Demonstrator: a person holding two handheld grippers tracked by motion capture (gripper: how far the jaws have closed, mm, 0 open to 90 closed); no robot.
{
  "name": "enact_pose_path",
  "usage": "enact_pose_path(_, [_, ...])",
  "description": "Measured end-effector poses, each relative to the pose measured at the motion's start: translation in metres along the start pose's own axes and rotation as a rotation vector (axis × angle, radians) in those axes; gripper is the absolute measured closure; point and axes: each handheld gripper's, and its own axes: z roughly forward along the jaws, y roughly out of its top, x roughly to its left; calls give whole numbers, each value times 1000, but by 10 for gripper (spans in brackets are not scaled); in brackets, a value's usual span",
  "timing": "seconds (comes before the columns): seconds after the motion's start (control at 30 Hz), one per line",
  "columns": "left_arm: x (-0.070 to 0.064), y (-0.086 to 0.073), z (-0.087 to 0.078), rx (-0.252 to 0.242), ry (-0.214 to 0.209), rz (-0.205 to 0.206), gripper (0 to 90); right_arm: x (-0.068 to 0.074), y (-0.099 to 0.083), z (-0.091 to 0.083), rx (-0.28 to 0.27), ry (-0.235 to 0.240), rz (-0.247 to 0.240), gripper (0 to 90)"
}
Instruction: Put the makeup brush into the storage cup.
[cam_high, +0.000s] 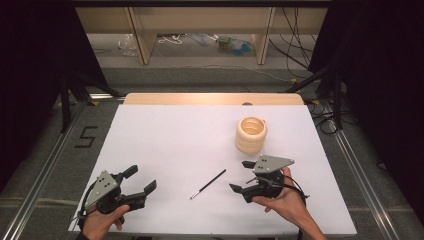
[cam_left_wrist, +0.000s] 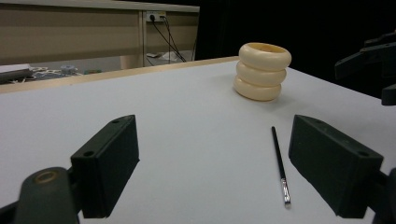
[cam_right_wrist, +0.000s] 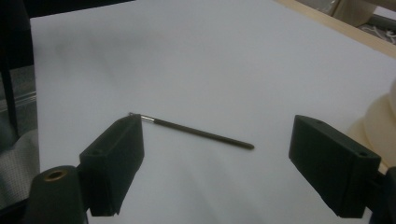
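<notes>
Brush (cam_high: 208, 184), thin and dark, lies flat on the white table (cam_high: 165, 145) between the two grippers, near a cream holder (cam_high: 251, 134). Right gripper (cam_high: 242, 176) and left gripper (cam_high: 139, 179) both spread, empty. Risk: the slim handle, apparently round, rolling or slipping from a pinch.

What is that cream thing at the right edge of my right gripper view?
Observer: A holder made of three stacked cream rings. It is open at the top and stands upright on the table.
Operator: Where is the other gripper? Is it close to the stick?
Observer: The left gripper is over the table's near left part. Its jaws are open, and it is well apart from the stick.
</notes>
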Motion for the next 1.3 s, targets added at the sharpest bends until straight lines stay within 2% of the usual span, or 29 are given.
enact_pose_path(0.17, [0,0,2,-12,-12,7,161,1,13,15,33,40,-47,201])
enact_pose_path(0.2, [-1,0,1,1,-2,1,160,1,15,18,49,51,-53,203])
enact_pose_path(0.37, [-1,0,2,1,-5,2,160,3,23,37,132,85,-92,232])
enact_pose_path(0.6, [0,0,2,0,-6,2,161,3,36,65,213,120,-147,256])
enact_pose_path(0.73, [0,0,2,2,-8,5,160,4,40,79,266,151,-159,257])
enact_pose_path(0.83, [0,0,2,2,-8,6,161,4,40,83,279,161,-161,257])
enact_pose_path(0.87, [0,0,2,5,-7,6,161,5,41,88,308,176,-171,257])
enact_pose_path(0.93, [0,0,2,5,-7,3,161,5,42,91,327,168,-186,257])
enact_pose_path(1.03, [-1,-1,2,7,-7,0,161,4,44,97,348,186,-195,264])
enact_pose_path(1.1, [0,-1,4,-8,-21,11,161,5,45,101,362,182,-210,264])
enact_pose_path(1.17, [-1,-1,2,9,-5,-1,161,6,46,105,382,198,-220,264])
enact_pose_path(1.2, [1,0,4,-10,-22,14,161,6,46,106,389,203,-219,259])
enact_pose_path(1.23, [-1,0,2,7,-5,-12,161,7,46,108,396,215,-220,254])
enact_pose_path(1.3, [0,0,2,1,-14,-25,161,8,45,112,417,232,-225,254])
